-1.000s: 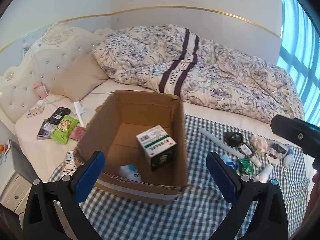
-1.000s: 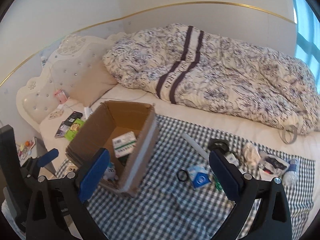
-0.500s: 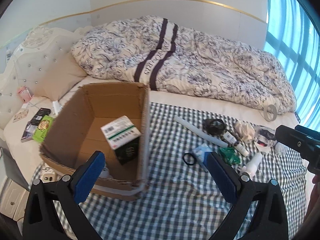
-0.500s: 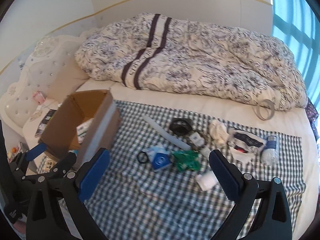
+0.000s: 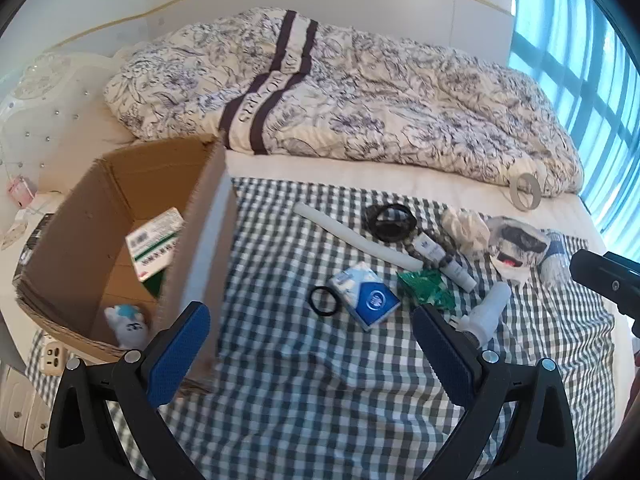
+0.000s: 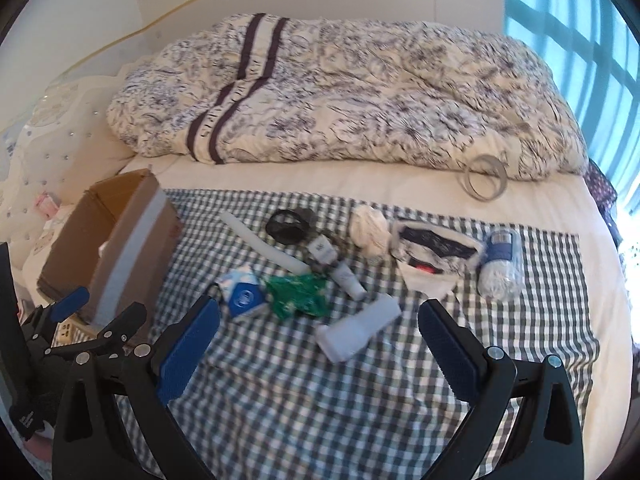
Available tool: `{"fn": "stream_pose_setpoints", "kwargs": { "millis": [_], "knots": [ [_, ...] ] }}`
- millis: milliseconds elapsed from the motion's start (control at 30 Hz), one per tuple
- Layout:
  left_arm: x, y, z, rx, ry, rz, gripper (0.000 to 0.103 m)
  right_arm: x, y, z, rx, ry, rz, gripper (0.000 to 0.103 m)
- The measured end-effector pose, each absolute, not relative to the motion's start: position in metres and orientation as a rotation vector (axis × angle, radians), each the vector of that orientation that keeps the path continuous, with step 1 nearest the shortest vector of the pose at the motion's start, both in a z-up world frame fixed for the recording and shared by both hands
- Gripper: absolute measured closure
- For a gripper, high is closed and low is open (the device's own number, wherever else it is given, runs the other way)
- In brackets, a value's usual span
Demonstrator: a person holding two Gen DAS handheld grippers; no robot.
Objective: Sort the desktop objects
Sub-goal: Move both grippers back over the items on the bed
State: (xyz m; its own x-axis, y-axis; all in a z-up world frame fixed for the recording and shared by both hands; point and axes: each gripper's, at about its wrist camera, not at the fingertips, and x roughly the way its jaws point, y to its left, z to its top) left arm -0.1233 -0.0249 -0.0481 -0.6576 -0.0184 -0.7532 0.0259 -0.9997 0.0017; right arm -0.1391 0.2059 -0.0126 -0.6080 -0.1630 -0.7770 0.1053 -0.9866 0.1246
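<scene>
Jaws of right gripper wide apart, empty, above checked cloth; left gripper likewise spread, holding nothing. Just ahead: white bottle, green wrapper, blue packet. Probably between picks, with reach and descent onto bottle next. Cardboard box at cloth's left edge, already part-filled. Bare cloth along near edge, free for approach.
</scene>
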Motion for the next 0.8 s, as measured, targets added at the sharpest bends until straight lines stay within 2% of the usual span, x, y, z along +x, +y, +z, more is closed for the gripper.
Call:
{"fn": "stream_pose_setpoints", "kwargs": {
  "millis": [400, 800],
  "knots": [
    [-0.145, -0.002, -0.103, 1.403, 0.041, -2.809, 0.000, -0.155, 0.230, -0.069, 1.466, -0.150, -2.642, 0.003],
    [-0.178, -0.018, -0.153, 1.469, 0.149, -2.712, 0.000, -0.182, 0.227, -0.125, 1.649, -0.139, -2.592, 0.004]
  ]
}}
